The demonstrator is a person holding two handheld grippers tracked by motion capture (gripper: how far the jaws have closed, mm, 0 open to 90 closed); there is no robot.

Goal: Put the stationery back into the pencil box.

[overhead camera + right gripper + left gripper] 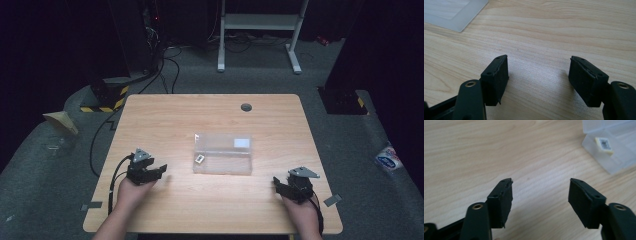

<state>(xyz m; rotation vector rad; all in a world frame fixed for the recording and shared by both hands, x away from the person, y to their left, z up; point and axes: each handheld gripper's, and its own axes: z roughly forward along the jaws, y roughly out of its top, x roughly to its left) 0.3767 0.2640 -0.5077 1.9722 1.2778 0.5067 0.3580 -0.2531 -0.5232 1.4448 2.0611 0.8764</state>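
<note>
Left gripper (161, 170) spread wide, empty, low on table (165, 115). From it, toward two o'clock: clear plastic box (223, 161), long axis running nine-to-three, small white tag (199, 159) at near-left corner. Right gripper (278, 184) also spread, empty, seemingly farther away.

Black two-jaw tools (150, 172) (286, 186), grey triangular top plates, brass screws, black cables.

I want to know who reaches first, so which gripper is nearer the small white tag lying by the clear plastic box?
Left. The left gripper sits just left of the small white tag by the clear plastic box; the right gripper is farther, beyond the box's right end.
</note>
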